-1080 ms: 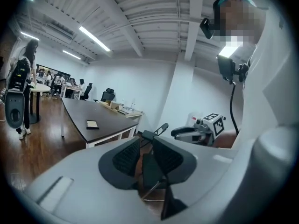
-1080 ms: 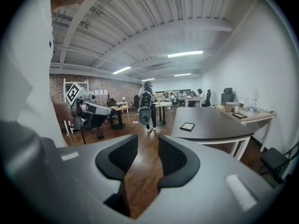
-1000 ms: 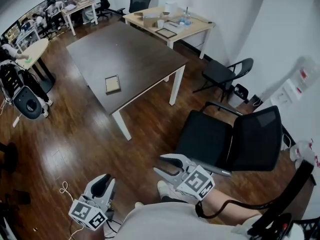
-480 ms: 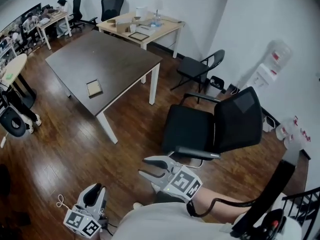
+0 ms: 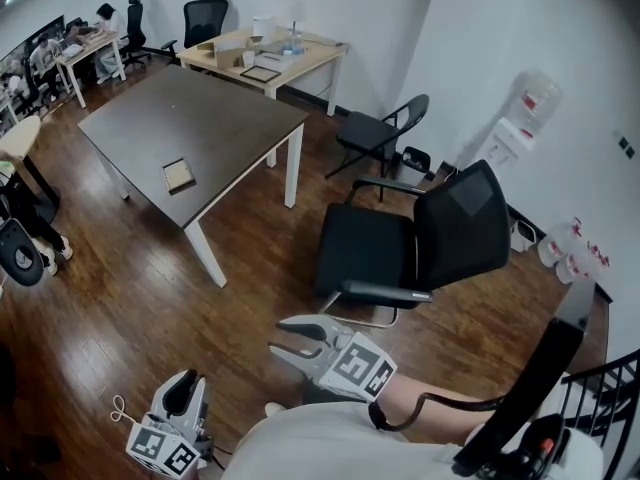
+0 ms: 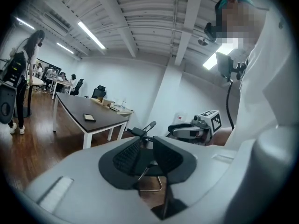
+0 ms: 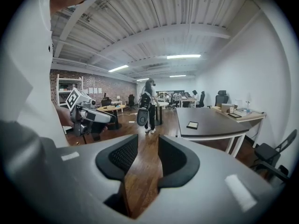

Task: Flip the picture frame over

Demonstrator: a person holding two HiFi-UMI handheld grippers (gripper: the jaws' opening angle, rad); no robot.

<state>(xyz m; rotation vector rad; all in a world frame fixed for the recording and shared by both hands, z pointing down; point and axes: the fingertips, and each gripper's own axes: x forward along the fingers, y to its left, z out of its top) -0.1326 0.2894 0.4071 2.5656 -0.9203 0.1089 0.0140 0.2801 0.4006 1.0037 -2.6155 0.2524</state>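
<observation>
The picture frame point(image 5: 179, 176) lies flat near the front edge of the dark table point(image 5: 220, 118), far from both grippers. It shows small in the left gripper view point(image 6: 89, 117) and in the right gripper view point(image 7: 192, 124). My left gripper point(image 5: 181, 387) hangs low at the bottom left over the wood floor, its jaws a narrow gap apart and empty point(image 6: 148, 146). My right gripper point(image 5: 280, 339) is held in front of my body, open with nothing between its fingers point(image 7: 148, 148).
A black office chair point(image 5: 400, 253) stands between me and the table. A folding chair point(image 5: 375, 128) and a light wood desk point(image 5: 265, 53) stand beyond. A person with a black bag point(image 7: 145, 107) stands on the floor at the left. A white cable point(image 5: 122, 410) lies by my feet.
The head view has swung, so table and frame sit further left in the picture. My right gripper has drifted left, and my left gripper has dropped lower. Both stay empty.
</observation>
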